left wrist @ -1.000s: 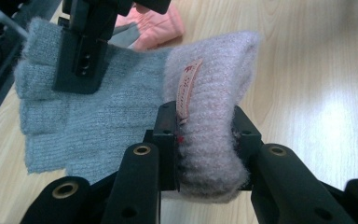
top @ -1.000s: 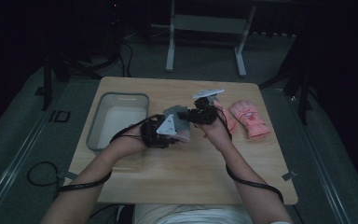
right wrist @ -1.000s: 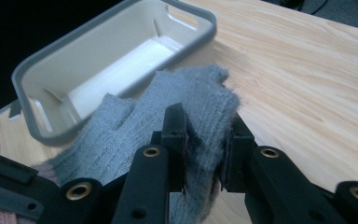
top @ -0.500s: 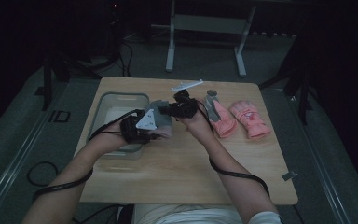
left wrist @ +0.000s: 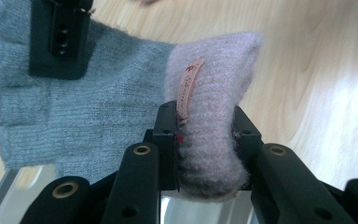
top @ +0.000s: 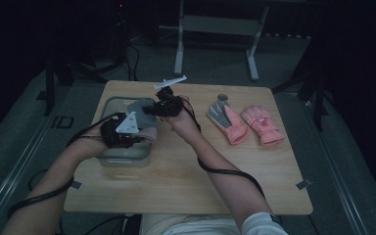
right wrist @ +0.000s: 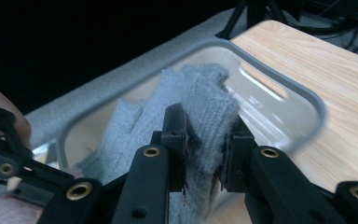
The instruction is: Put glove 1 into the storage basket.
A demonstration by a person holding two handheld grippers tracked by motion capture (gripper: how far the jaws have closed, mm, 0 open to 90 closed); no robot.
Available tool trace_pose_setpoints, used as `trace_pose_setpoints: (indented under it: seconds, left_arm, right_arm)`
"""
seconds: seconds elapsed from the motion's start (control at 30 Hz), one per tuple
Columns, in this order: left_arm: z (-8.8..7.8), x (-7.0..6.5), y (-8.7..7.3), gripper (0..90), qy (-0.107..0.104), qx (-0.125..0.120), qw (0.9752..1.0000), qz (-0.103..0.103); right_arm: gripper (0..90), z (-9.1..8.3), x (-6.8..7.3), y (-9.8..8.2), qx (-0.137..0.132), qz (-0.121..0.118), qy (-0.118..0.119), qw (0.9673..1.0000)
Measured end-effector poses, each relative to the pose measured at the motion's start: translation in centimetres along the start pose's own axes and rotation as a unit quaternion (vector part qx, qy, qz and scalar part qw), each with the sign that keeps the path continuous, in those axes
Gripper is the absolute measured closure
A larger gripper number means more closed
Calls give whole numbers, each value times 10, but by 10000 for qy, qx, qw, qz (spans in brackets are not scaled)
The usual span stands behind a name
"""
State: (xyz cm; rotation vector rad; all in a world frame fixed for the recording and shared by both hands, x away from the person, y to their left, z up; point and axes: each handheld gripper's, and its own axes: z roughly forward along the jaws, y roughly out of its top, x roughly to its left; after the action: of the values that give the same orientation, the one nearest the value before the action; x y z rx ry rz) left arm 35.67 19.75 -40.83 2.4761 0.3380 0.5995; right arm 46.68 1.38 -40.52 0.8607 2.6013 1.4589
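Note:
A knitted glove (top: 143,110), grey with a pale pink cuff (left wrist: 214,88), hangs stretched between my two grippers above the clear bin (top: 106,105) at the table's left. My left gripper (left wrist: 205,135) is shut on the pink cuff, which bulges between its jaws. My right gripper (right wrist: 205,135) is shut on the grey finger end (right wrist: 205,93), just over the bin's inside. In the high view the left gripper (top: 143,134) sits near the bin's front and the right gripper (top: 152,108) a little farther back.
Two pink gloves lie on the wooden table's right half, one palm-up with grey patches (top: 226,122), the other (top: 263,125) beside it. The bin's grey rim (right wrist: 307,100) curves close under the right gripper. Cables trail from both hands toward the table's front edge.
Both hands have carried the glove leftward, from the middle of the table to above the bin. The grips have not altered.

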Motion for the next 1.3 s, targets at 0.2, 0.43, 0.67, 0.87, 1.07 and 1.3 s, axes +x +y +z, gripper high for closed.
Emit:
trace_pose_setpoints:
  seconds: [0.2, 0.43, 0.67, 0.87, 1.07, 1.3]
  left_arm:
    - [1, 9, -31, 701, 76, 44, 9999, 146]
    - [25, 20, -52, 699, -244, 202, 9993, 173]
    - [49, 31, -61, 699, -711, 342, 9968, 137]
    - [67, 39, -61, 698, -937, 579, 9937, 199]
    - [80, 42, -60, 697, -1134, 713, 9906, 282]
    - [88, 43, -59, 683, -1211, 950, 9876, 307]
  right_arm:
    - [754, 30, -1, 6, 15, 206, 156, 9997]
    - [754, 60, -7, -5, 222, 318, -28, 9992]
    - [751, 76, -20, -22, 470, 554, -184, 9972]
    - [747, 83, -25, -30, 576, 609, -332, 9959]
    - [718, 87, -30, -34, 712, 539, -432, 9951]
    - [569, 73, -29, -32, 531, 393, -433, 9969]
